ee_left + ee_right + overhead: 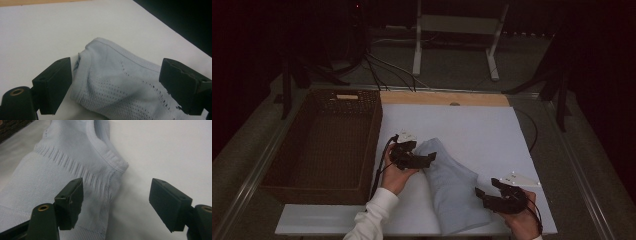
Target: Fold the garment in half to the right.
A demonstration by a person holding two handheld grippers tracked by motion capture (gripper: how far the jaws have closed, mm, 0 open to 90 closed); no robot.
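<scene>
I have the left gripper (424, 159) and right gripper (484, 194) both with jaws spread wide around opposite ends of the pale blue knit garment (452, 187) lying on the counter (482, 125), so next I judge I should close on its edges.

The white rectangular table board (472, 125) lies bare beyond and to the right of the folded pale blue knitted garment (452, 187), giving open passage there. On the left, the tall wall of the dark brown woven wicker basket (371, 145) blocks sideways movement just beside the left gripper (427, 159). The right gripper (484, 192) sits near the board's front edge.
</scene>
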